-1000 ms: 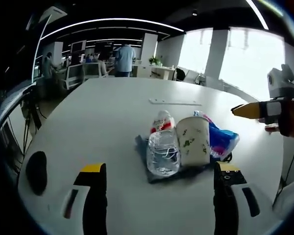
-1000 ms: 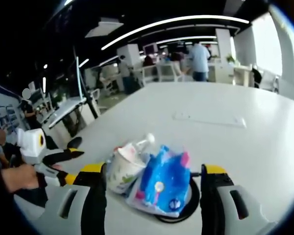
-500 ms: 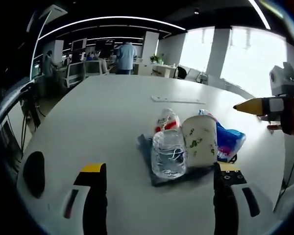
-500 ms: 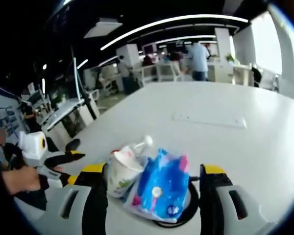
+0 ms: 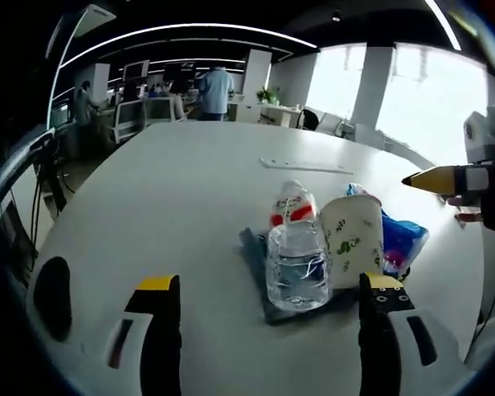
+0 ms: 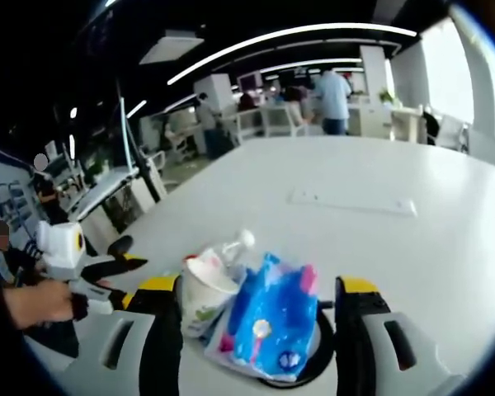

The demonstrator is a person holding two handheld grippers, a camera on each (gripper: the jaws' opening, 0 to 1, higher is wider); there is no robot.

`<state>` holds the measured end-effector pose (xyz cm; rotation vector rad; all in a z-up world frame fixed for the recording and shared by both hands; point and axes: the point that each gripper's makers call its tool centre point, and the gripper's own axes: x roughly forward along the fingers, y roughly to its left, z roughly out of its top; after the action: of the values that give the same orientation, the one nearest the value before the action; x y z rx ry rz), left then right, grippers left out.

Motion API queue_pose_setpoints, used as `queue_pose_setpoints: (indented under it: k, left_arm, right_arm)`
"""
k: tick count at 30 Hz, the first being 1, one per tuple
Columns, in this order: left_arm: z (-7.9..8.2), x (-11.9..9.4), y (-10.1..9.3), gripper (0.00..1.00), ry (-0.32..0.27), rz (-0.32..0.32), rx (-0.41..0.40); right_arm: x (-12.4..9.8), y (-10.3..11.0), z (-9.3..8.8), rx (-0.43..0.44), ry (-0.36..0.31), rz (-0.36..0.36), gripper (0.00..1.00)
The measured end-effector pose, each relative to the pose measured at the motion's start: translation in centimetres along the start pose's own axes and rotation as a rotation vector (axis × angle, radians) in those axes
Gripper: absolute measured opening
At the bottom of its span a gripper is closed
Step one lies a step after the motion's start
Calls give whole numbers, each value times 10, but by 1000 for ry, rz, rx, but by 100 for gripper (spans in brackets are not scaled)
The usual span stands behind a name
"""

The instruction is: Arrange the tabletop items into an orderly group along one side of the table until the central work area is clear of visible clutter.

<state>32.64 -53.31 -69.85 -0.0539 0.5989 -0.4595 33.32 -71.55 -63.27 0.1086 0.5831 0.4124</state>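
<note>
A tight cluster of items sits on the white table (image 5: 173,190): a clear water bottle (image 5: 297,262) with a red label, a white paper cup (image 5: 353,239) with a green print, a blue tissue pack (image 5: 403,241) and a dark cloth (image 5: 256,252) under them. My left gripper (image 5: 269,318) stands open just in front of the bottle and cup. In the right gripper view the tissue pack (image 6: 268,318) lies between the open jaws of my right gripper (image 6: 256,312), with the cup (image 6: 202,293) at its left and a black round thing (image 6: 313,355) beneath. The right gripper (image 5: 454,180) also shows at the left gripper view's right edge.
A black mouse-like object (image 5: 51,286) lies near the table's left edge. A flat cover plate (image 5: 305,167) is set in the table farther back. People stand among desks (image 5: 148,111) beyond the table. A hand holds the left gripper (image 6: 74,268) at the right gripper view's left.
Both views have shifted a little. In the left gripper view the cluster has slid right and slightly nearer. The tissue pack stays between the right jaws.
</note>
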Motion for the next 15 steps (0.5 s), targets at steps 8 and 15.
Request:
queue_pose_setpoints:
  k: [8, 15]
  left_arm:
    - [2, 5, 3, 88, 14, 3, 23]
    - [2, 8, 3, 85, 20, 5, 28]
  right_arm:
    - [1, -2, -1, 6, 3, -3, 72]
    - [0, -1, -1, 10, 3, -1, 72]
